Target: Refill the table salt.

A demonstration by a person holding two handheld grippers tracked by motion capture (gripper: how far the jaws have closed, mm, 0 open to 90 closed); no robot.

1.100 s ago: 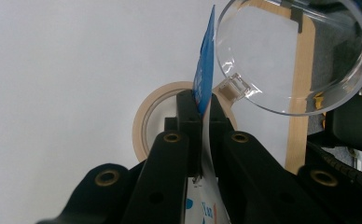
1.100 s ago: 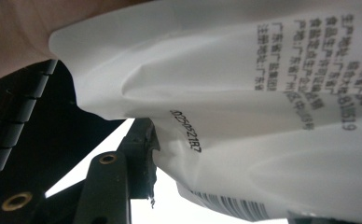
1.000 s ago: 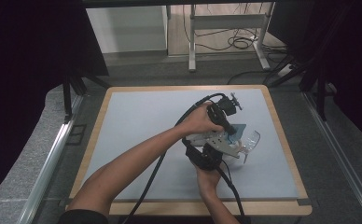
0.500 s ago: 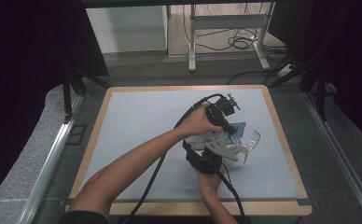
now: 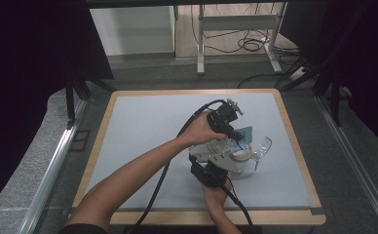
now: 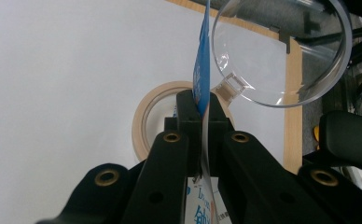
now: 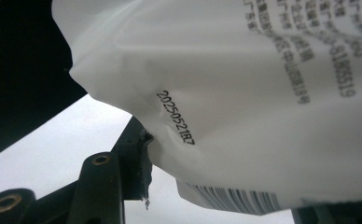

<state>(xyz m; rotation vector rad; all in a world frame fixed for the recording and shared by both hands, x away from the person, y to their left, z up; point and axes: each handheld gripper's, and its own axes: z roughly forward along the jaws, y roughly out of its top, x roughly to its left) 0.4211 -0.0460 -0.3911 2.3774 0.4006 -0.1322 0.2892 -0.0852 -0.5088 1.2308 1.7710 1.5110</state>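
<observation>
A white and blue printed packet is held up between both grippers over the blue-grey table mat. My left gripper is shut on the packet's thin edge, and it reaches in from the left. My right gripper comes up from below. Its jaws have just been opening, with the packet's white back bulging between them. The left pad touches the packet, and the other jaw is mostly hidden.
A roll of beige tape lies flat on the mat under the packet. A clear magnifying glass lies beside the tape toward the mat's right side. A wooden frame borders the mat. Cables trail back from both grippers.
</observation>
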